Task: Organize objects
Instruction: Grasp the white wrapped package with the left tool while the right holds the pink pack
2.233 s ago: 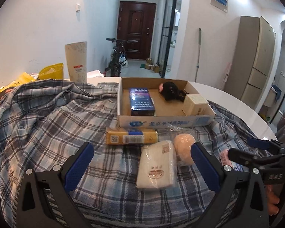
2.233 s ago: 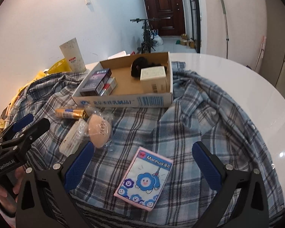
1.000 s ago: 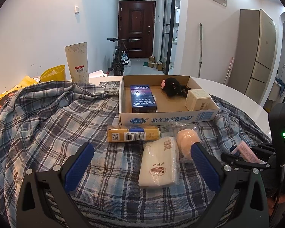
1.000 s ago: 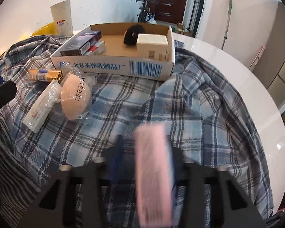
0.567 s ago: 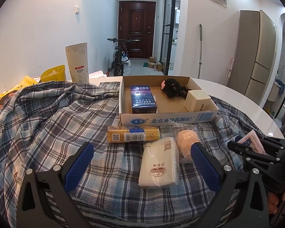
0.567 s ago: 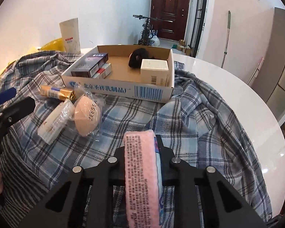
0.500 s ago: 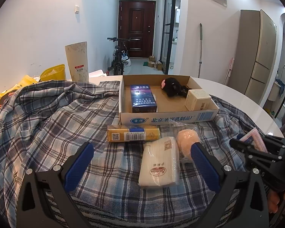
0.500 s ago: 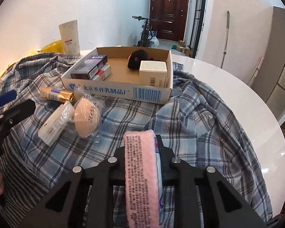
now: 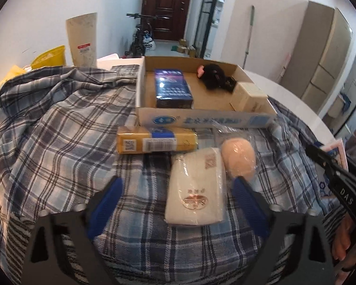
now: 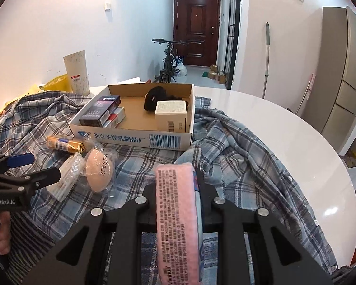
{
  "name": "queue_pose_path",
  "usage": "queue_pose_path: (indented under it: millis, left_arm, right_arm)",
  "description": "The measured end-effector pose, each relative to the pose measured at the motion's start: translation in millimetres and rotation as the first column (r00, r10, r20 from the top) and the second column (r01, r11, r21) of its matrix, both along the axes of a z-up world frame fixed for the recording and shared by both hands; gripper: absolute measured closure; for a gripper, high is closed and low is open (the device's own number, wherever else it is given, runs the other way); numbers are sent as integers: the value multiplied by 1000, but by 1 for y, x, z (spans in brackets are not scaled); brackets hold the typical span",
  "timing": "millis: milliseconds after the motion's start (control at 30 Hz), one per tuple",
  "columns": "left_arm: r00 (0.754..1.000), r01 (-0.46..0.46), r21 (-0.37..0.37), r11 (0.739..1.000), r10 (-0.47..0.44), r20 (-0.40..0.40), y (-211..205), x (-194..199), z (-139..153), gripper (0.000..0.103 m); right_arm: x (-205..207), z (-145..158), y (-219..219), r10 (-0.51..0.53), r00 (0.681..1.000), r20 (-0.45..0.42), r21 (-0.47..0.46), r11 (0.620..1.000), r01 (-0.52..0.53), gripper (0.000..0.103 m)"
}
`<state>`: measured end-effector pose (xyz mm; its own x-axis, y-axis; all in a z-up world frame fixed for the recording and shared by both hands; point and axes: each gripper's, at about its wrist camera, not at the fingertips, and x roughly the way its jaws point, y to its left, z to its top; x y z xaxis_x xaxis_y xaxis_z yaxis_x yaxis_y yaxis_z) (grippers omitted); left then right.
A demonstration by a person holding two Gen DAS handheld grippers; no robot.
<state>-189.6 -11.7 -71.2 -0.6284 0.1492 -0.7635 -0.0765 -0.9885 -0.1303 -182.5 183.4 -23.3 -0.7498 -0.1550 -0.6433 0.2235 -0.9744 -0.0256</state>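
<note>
Pink tissue pack [image 10: 178, 216] is clamped edge-on in the right tongs [image 10: 178, 190], above the plaid shirt [image 10: 237, 147] spread over the white bench [image 10: 284, 128]. Left tongs [image 9: 175, 199] are wide and closing, pads clear of the white tissue pack [image 9: 197, 192] lying between them. Just beside it lie a wrapped beige sponge [image 9: 238, 158] and a yellow packet [image 9: 156, 140]. Directly behind stands the cardboard box [image 9: 201, 120], holding a dark blue carton [image 9: 172, 87], a black plush item [image 9: 212, 76] and a cream box [image 9: 248, 96].
</note>
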Motion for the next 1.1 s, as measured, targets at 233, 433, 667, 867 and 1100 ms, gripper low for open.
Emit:
queue_pose_path:
  millis: [233,433,667,867,1100]
  left_arm:
    - [999,38,-73,997,-37,23,17,-3,-8,15]
    - [995,49,-57,997,-44,95,17,-13,-20,36]
    - [1000,6,-40,999,-5,22,9,-4,-9,75]
    - [993,-7,-66,998,0,-117,10,17,13,81]
    - [969,-49,-148,988,12,-246,12,36,33,82]
  right_arm:
    - [5,1,-1,13,1000,-12,8,1000,-13,83]
    - [5,2,-1,21,1000,-10,6,1000,-21,83]
    - [6,4,-1,10,1000,-21,9,1000,-10,83]
    - [7,6,-1,3,999,-44,17,1000,-2,83]
    - [9,10,2,-2,997,-75,6,1000,3,83]
